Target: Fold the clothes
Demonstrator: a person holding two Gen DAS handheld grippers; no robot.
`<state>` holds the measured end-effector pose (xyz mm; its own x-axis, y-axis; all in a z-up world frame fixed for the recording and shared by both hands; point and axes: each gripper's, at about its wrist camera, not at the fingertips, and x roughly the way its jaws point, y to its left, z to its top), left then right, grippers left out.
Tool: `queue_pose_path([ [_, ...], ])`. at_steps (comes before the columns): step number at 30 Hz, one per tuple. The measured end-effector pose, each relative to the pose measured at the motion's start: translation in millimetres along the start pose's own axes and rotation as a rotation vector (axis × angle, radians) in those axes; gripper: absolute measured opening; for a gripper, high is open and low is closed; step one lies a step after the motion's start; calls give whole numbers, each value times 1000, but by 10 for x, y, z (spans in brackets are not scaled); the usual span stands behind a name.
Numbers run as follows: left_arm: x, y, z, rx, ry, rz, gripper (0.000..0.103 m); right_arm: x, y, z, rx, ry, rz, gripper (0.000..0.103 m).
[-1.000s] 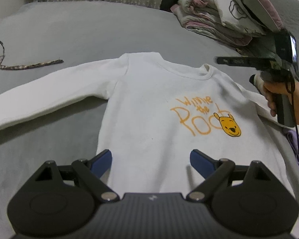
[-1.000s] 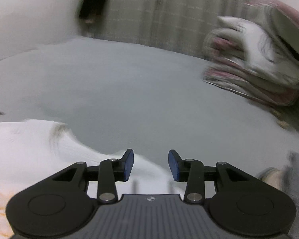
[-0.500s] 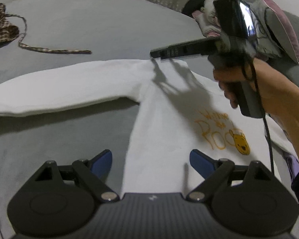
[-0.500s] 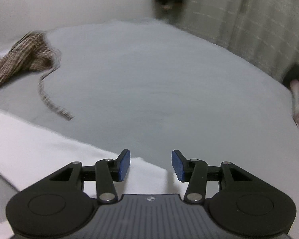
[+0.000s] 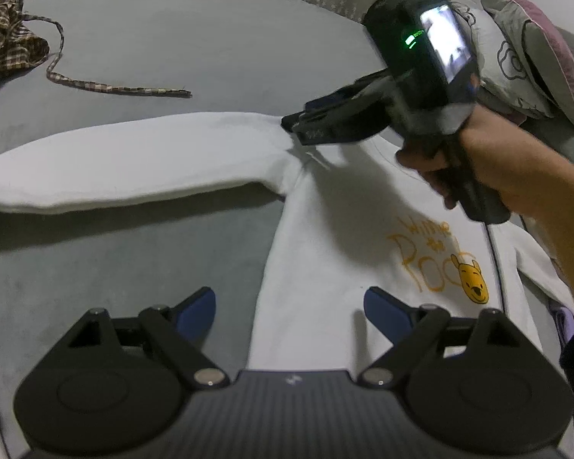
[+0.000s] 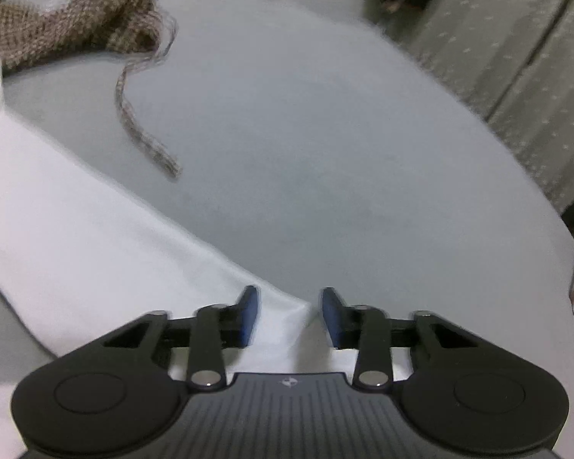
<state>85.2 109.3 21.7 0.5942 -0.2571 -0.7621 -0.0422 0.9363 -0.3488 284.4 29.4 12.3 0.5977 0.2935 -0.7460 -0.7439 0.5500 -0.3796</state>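
A white long-sleeved shirt [image 5: 325, 248] with an orange bear print [image 5: 440, 260] lies flat on the grey bed [image 5: 210, 38], one sleeve [image 5: 134, 157] stretched out to the left. My left gripper [image 5: 289, 298] hovers open over the shirt's lower left edge and holds nothing. A hand [image 5: 497, 160] has my right gripper [image 5: 291, 126] down at the shoulder seam where that sleeve joins the body. In the right wrist view its jaws [image 6: 289, 298] are closing, still apart, and a raised ridge of the shirt [image 6: 76, 248] sits between the pads.
A brown checked garment [image 5: 4, 38] with a long strap [image 5: 114, 88] lies at the far left of the bed, and it shows again as the checked garment [image 6: 69, 34] in the right wrist view. Folded bedding and pillows [image 5: 535, 49] are piled at the back right.
The right gripper swept left across the shirt from its right side and came down at the left shoulder seam. The left gripper shifted a little and then held still, staying open.
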Motion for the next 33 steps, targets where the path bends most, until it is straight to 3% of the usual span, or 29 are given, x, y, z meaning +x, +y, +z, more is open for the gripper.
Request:
queue_pose_path([
  [4, -9, 1, 8, -5, 0, -3, 89, -1, 108, 32, -22, -12, -42, 3],
  [10, 6, -11, 8, 2, -11, 6, 89, 8, 76, 36, 75, -84, -62, 3],
  [13, 11, -12, 6, -1, -17, 8, 89, 71, 206, -26, 40, -82, -131, 3],
  [14, 5, -8, 11, -4, -18, 5, 89, 10, 162, -38, 85, -100, -149, 13],
  [15, -1, -3, 17, -7, -19, 2, 89, -79, 87, -46, 151, -123, -163, 33],
  [16, -8, 2, 24, -10, -20, -1, 89, -168, 11, -54, 216, -147, -178, 47],
  [17, -14, 5, 28, -11, -24, -2, 89, -292, -58, -115, 281, -162, -171, 71],
  [18, -13, 1, 32, -10, -32, 3, 89, -427, -125, -192, 346, -174, -156, 80],
  [20, -27, -22, 42, 8, -52, 15, 89, -698, -259, -348, 475, -198, -126, 80],
  [25, -84, -151, 25, 87, -95, 23, 89, -1339, -95, -1087, 571, -104, -188, 82],
  [28, -65, -206, -4, 119, -94, 40, 90, -1733, 103, -1621, 690, -64, -147, 89],
  [30, -55, -247, -40, 138, -92, 54, 90, -2022, 190, -1934, 713, -35, -184, 93],
  [33, -44, -305, -101, 164, -88, 65, 90, -2257, 197, -2255, 778, -69, -239, 103],
])
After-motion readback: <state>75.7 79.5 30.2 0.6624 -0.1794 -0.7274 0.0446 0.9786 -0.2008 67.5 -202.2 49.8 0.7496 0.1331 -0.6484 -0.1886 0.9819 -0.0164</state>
